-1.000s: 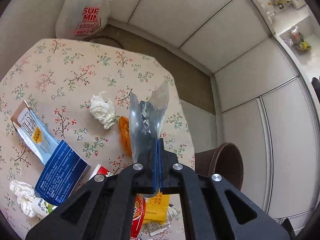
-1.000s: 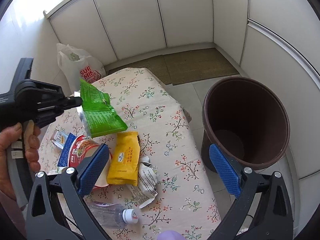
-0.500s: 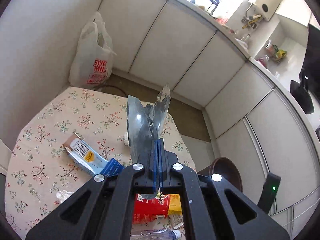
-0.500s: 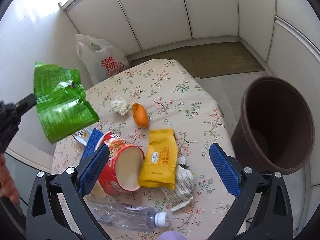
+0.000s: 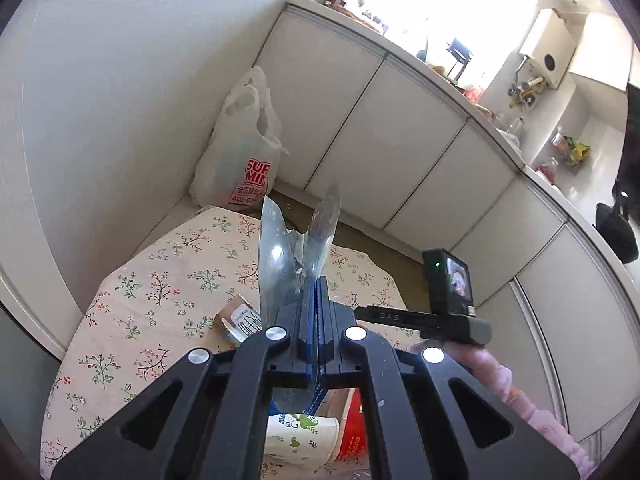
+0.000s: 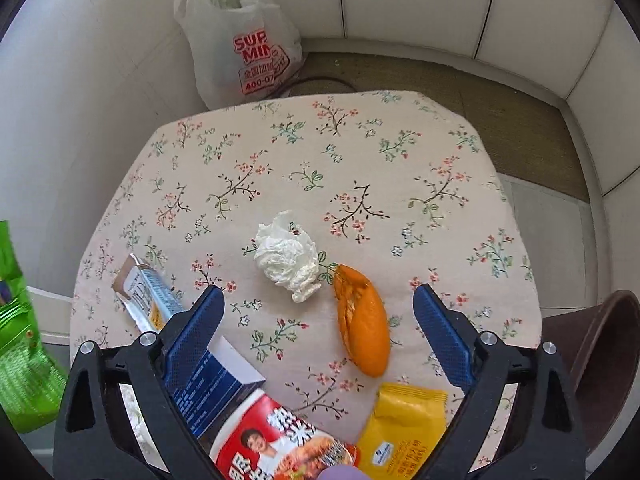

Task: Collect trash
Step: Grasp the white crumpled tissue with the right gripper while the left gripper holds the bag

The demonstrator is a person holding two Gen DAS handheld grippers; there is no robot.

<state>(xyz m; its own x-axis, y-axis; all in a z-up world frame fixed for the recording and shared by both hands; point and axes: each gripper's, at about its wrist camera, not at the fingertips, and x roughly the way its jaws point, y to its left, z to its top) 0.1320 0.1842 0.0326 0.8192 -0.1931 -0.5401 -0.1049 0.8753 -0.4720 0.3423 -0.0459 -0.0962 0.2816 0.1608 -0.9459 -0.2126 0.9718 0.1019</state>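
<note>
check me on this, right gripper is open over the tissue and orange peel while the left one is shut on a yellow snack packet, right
Not quite: the left gripper is shut on a green wrapper, silvery inside, not a yellow packet. The yellow packet lies on the table, as the right wrist view shows. The right gripper is open over the tissue and orange peel.

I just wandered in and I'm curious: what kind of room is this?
Probably a home kitchen or the dining corner beside one. A small table with a floral tablecloth stands among white cabinets, a cluttered counter runs above them, and a supermarket carrier bag sits on the floor.
</note>
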